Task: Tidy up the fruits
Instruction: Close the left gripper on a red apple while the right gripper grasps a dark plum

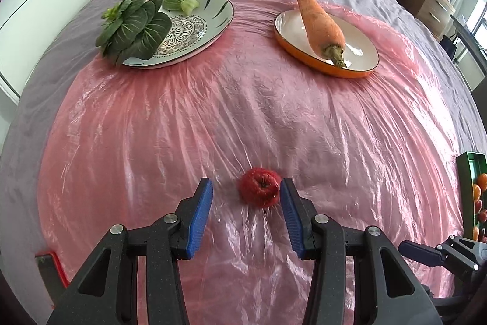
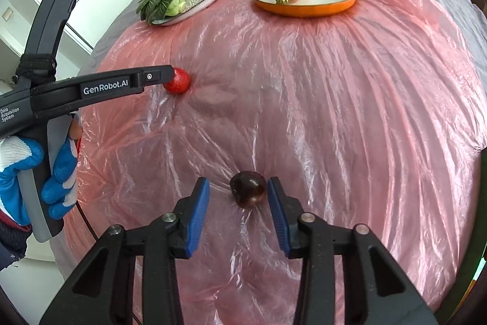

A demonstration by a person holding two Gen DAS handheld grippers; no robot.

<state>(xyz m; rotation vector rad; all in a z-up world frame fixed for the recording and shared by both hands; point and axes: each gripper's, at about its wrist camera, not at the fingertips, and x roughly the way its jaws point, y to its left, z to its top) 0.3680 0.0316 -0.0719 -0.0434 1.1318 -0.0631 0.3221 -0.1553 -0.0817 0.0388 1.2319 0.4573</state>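
Note:
A small red apple (image 1: 258, 188) lies on the pink plastic sheet (image 1: 243, 111). My left gripper (image 1: 246, 183) is open around it: the right pad (image 1: 289, 212) is at the apple's side and the left pad (image 1: 201, 215) stands clear of it. The right wrist view shows the same apple (image 2: 180, 81) at the tip of the left gripper (image 2: 170, 75). A dark purple fruit (image 2: 247, 188) sits between the fingertips of my right gripper (image 2: 238, 181), which is open with a gap on both sides.
At the far side a patterned plate (image 1: 213, 17) holds leafy greens (image 1: 134, 23), and an orange-rimmed plate (image 1: 359, 51) holds a carrot (image 1: 319, 20). A green box (image 1: 473, 191) printed with fruit is at the right edge. A gloved hand (image 2: 54, 181) holds the left gripper's handle.

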